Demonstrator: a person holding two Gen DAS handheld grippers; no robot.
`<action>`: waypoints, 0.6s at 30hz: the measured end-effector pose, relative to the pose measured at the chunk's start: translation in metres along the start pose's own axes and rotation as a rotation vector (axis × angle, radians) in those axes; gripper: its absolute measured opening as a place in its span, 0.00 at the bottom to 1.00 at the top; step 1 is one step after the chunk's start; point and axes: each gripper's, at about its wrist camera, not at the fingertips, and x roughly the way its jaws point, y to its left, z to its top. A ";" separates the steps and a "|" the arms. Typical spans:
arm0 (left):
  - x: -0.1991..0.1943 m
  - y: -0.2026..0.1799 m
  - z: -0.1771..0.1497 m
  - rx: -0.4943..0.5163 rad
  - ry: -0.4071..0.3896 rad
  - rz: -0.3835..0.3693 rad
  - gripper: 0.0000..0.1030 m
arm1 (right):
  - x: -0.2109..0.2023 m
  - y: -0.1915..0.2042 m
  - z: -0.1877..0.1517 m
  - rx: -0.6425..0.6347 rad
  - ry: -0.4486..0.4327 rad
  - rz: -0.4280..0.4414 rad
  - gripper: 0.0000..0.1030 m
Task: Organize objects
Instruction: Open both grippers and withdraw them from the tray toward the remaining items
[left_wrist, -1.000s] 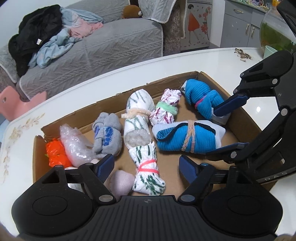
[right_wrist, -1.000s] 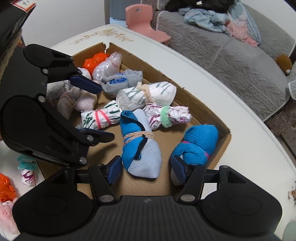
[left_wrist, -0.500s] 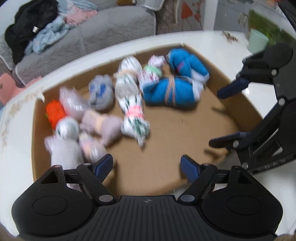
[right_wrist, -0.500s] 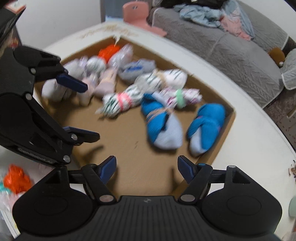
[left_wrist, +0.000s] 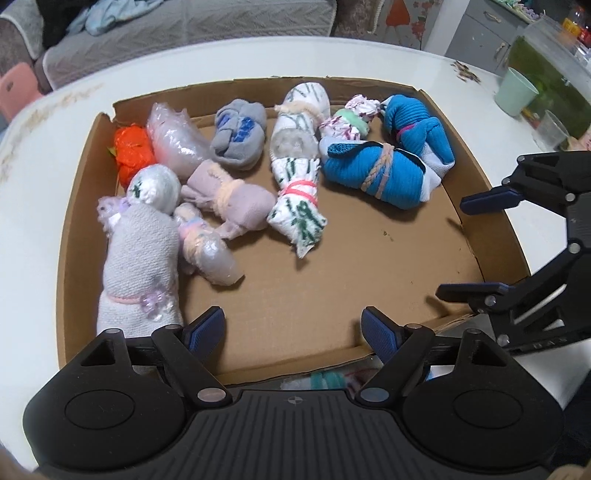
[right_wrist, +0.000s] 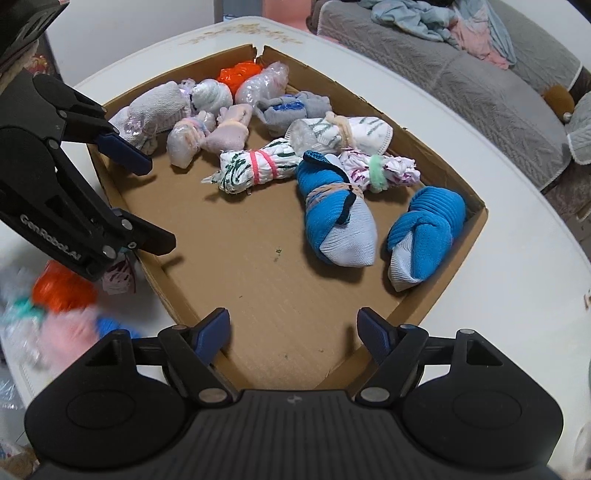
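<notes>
Left hand-held gripper (left_wrist: 293, 332) open and empty, right hand-held gripper (right_wrist: 293, 330) opening, empty, white table (left_wrist: 33, 206), grey sofa (right_wrist: 480, 92)

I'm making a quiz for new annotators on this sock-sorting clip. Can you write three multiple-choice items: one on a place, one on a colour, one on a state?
1. Where does the orange bundle in the cardboard box lie?
A. in a far corner
B. in the bare middle
C. against the near wall

2. What colour band ties the green-and-white patterned roll?
A. black
B. pink
C. blue

3. What is between the fingers of the right hand-held gripper?
A. a blue sock
B. the orange bundle
C. nothing

Answers: 1 A, it sits in the box's far corner beside the clear plastic bundle. 2 B, a pink band wraps its middle. 3 C, the jaws are opening over bare cardboard.
</notes>
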 end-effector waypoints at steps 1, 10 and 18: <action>-0.003 -0.001 -0.006 -0.008 0.001 -0.007 0.82 | -0.001 0.002 -0.005 -0.011 0.003 -0.005 0.70; -0.034 -0.006 -0.032 -0.039 -0.032 0.026 0.83 | -0.016 0.005 -0.016 0.011 -0.014 -0.012 0.72; -0.101 -0.019 -0.084 -0.134 -0.146 0.109 0.89 | -0.083 0.041 -0.038 0.196 -0.170 0.037 0.87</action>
